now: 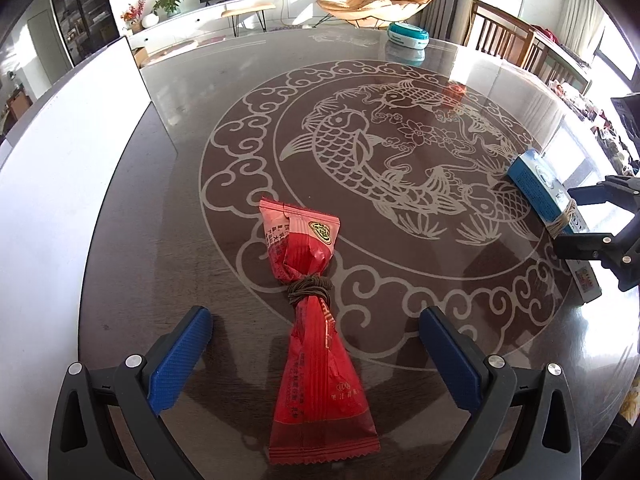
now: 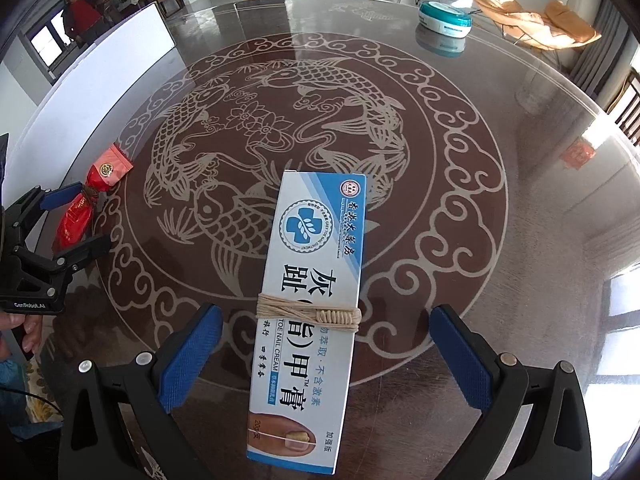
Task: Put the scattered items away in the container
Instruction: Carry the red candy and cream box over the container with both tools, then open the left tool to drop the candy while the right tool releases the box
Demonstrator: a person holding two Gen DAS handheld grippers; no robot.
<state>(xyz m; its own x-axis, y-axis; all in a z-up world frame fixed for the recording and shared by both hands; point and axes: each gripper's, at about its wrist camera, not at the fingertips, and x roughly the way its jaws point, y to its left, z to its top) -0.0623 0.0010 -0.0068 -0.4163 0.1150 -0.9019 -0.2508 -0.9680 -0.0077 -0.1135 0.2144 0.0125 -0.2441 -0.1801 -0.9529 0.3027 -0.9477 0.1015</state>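
Left tongs [image 1: 316, 334]: spread wide, nothing gripped. They straddle a red snack packet [image 1: 316, 344] lying flat on the worktop [image 1: 440, 312], blue ribbed pads [image 1: 182, 356] well clear of it on either side.

Right tongs [image 2: 326, 338]: also spread wide, holding nothing. They straddle a blue-and-white nail cream carton [image 2: 308, 308], which lies lengthwise between the pads with a gap on both sides.

Packet: thin crinkled film, cinched at the waist by a dark cord binding [image 1: 310, 286], both ends flared. Judged light and soft; it will crush and may slide on the glossy top. The bound waist looks the firmest spot to take, since it is narrow, bunched and unlikely to slip through. The flared ends would fold.

Carton: stiff card, long and flat, wrapped about midway with pale twine [image 2: 308, 314]. Judged light, rigid enough for a pinch across its width. The smooth printed faces could be slippery. Closing near the twine would give some bite and keep it balanced.

Worktop: dark, polished, with a carp and cloud pattern; strong glare on the right side.

Container: not surely identified. A white flat-sided thing [image 1: 80, 184] stands at the left, beside the packet; it may be the bin's wall, but its opening is not seen. A teal-lidded round tub [image 2: 445, 18] sits at the far edge, well apart from both items.

Neither item lifted yet.
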